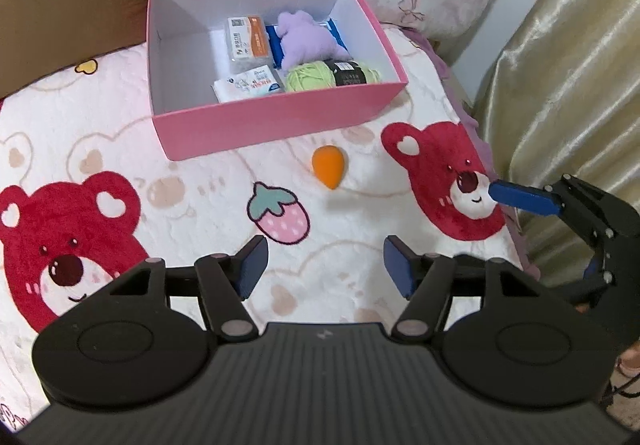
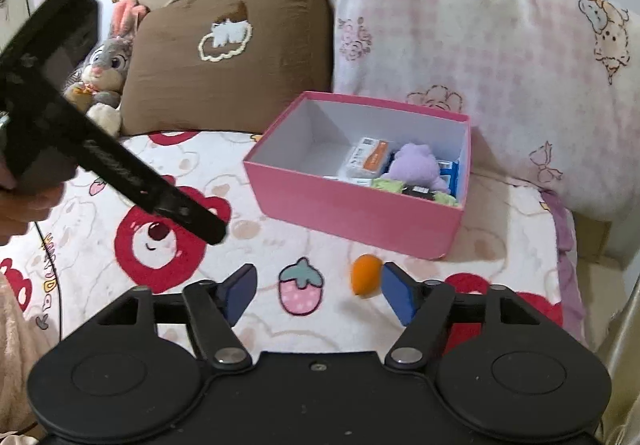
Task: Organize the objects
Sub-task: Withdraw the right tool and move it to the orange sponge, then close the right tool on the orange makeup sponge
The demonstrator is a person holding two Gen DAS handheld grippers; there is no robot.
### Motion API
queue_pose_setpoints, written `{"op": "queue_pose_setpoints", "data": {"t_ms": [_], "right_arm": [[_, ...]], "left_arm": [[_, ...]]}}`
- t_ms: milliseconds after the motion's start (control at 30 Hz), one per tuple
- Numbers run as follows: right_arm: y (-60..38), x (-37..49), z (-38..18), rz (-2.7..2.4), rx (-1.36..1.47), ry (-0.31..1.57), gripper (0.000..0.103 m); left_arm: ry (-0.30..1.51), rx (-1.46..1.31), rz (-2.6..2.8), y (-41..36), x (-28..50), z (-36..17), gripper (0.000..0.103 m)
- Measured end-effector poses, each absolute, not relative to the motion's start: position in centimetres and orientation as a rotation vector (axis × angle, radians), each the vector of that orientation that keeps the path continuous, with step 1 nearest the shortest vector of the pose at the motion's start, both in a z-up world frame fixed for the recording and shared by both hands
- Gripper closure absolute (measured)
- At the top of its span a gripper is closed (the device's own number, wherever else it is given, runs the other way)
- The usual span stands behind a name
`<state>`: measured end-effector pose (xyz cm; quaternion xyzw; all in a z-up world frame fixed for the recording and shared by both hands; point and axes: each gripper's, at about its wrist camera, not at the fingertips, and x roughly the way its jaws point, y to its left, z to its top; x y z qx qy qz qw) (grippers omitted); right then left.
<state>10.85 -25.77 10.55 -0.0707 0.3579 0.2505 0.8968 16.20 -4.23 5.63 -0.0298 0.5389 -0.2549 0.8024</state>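
At the bottom of each wrist view, the left gripper (image 1: pixel 324 265) and right gripper (image 2: pixel 316 291) stand open and empty. Just beyond, mid-frame, an orange sponge (image 1: pixel 329 167) lies alone on the blanket (image 1: pixel 200 181), probably the last item to store. Farther up, the pink box (image 1: pixel 280 117) already holds yarn (image 1: pixel 332 73), a purple plush (image 1: pixel 306 39) and packets.
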Motion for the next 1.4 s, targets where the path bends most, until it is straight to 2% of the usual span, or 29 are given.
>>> {"op": "queue_pose_setpoints", "data": {"t_ms": [167, 233, 333, 633, 833, 1400], "right_arm": [[-25.2, 9.7, 9.7, 0.549, -0.158, 0.7, 0.02], [-25.3, 9.6, 9.1, 0.552, -0.144, 0.668, 0.018], [-25.0, 10.1, 7.8, 0.545, -0.168, 0.656, 0.015], [-24.2, 12.6, 3.6, 0.511, -0.213, 0.644, 0.015], [-23.6, 14.6, 0.3, 0.491, -0.228, 0.701, 0.015], [-24.7, 19.4, -7.1, 0.461, -0.145, 0.696, 0.018]], "left_arm": [[1.132, -0.076, -0.549, -4.1, 15.8, 4.7, 0.037], [1.123, -0.089, -0.558, -4.1, 15.9, 4.1, 0.028], [1.096, -0.126, -0.555, -4.0, 16.1, 3.0, 0.024], [1.032, -0.147, -0.538, -4.3, 16.9, -0.1, 0.016], [0.99, -0.164, -0.53, -4.3, 17.4, -2.1, 0.015], [0.903, -0.207, -0.571, -6.7, 19.8, -9.1, 0.017]]}}
